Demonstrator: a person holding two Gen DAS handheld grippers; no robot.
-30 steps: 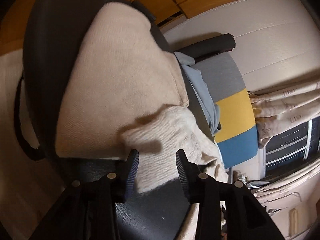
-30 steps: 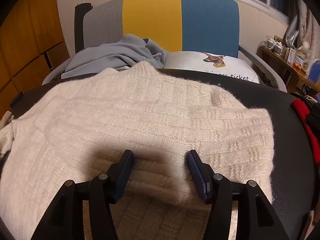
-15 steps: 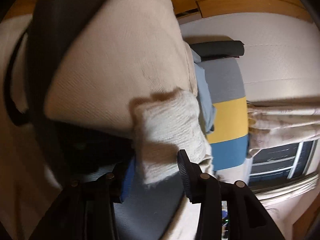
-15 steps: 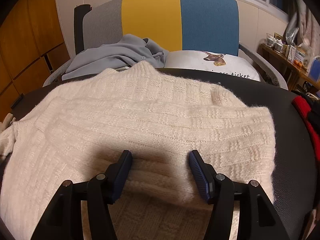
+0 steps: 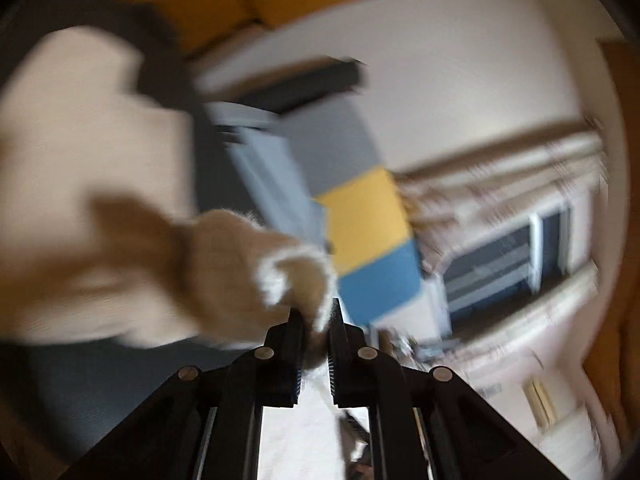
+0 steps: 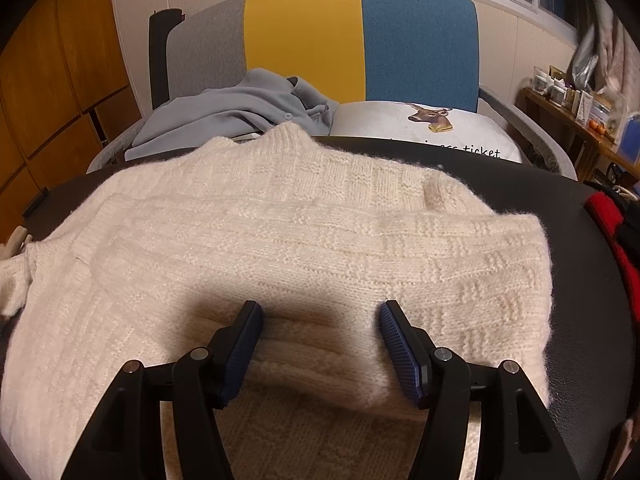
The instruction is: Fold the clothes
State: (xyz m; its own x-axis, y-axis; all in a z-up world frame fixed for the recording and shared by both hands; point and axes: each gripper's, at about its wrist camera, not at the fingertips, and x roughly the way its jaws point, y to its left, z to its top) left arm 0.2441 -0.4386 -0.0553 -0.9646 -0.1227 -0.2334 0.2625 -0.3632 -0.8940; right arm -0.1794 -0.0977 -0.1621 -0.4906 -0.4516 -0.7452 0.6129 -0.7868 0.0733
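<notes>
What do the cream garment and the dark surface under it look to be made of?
The cream sweater looks like a chunky wool or acrylic knit: raised block-stitch rows and a fuzzy halo along its edges. The dark surface under it looks like smooth leather or vinyl, going by its soft sheen and lack of weave; which of the two cannot be told.

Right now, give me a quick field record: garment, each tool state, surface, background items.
garment: cream knit sweater, spread flat, right side folded over
left tool: shut on sweater cuff, view motion-blurred
right tool: open, fingers resting on the sweater's folded edge, nothing gripped
surface: black padded top
behind: chair with grey, yellow and blue back; light blue shirt and a deer-print cushion on its seat
right edge: red and black item, partly cut off
</notes>
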